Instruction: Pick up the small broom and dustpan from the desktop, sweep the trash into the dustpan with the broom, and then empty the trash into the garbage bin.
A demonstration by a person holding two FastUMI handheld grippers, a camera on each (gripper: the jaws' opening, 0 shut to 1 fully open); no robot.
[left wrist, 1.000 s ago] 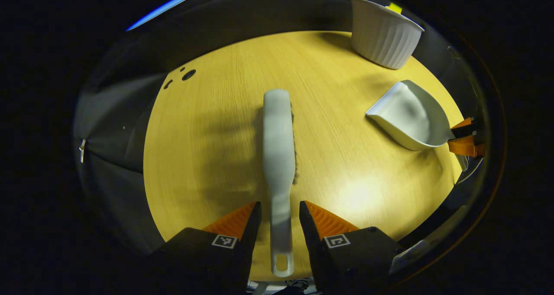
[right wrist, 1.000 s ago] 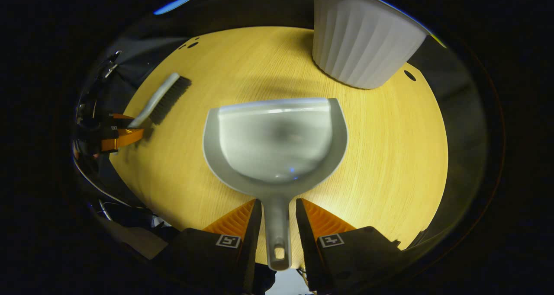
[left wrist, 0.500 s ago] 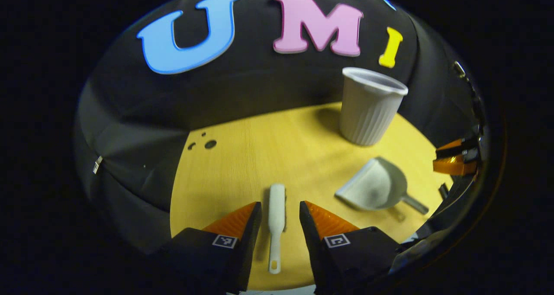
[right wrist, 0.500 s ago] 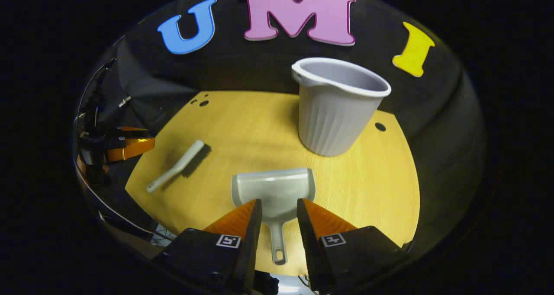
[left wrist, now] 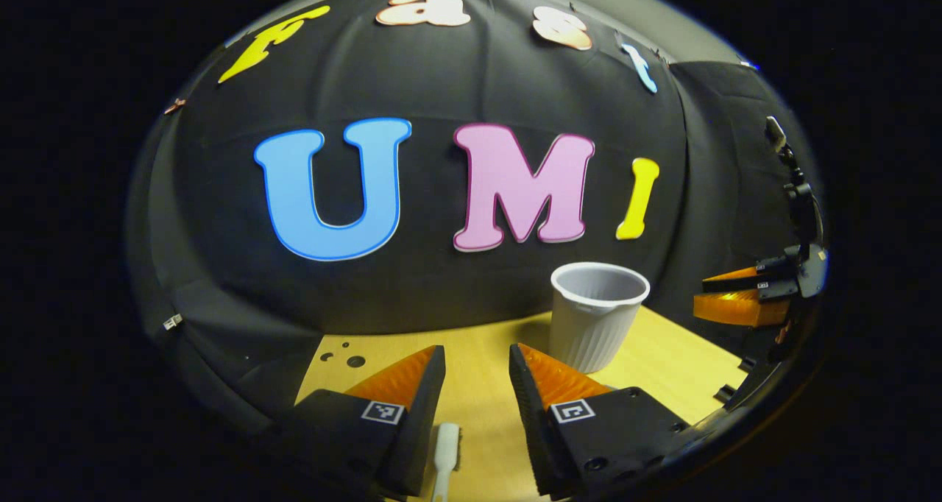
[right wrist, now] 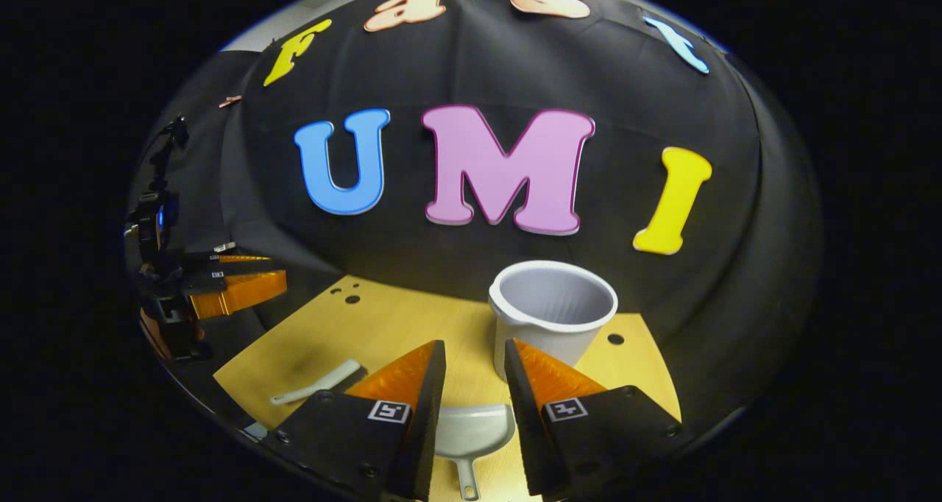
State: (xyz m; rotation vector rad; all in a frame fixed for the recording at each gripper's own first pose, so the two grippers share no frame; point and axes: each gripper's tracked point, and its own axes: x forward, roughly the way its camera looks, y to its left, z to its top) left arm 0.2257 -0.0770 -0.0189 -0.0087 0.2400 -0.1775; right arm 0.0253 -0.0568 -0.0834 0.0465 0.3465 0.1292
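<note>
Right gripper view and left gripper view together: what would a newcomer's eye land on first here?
Likely the white ribbed bin, standing upright and open-topped at the far side of the yellow desktop. Next, the two tools lying flat near the desktop's front edge: the dustpan between the right gripper's open fingers, and the small broom off to its left. The left gripper hangs open above that broom, holding nothing.

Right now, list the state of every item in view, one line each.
Left hand-held gripper: open, raised above the table, holding nothing.
Right hand-held gripper: open, raised, holding nothing.
Broom: lying flat on the table, ungrasped.
Dustpan: resting on the table, ungrasped.
Garbage bin: upright, open-topped; nothing visible inside.
</note>
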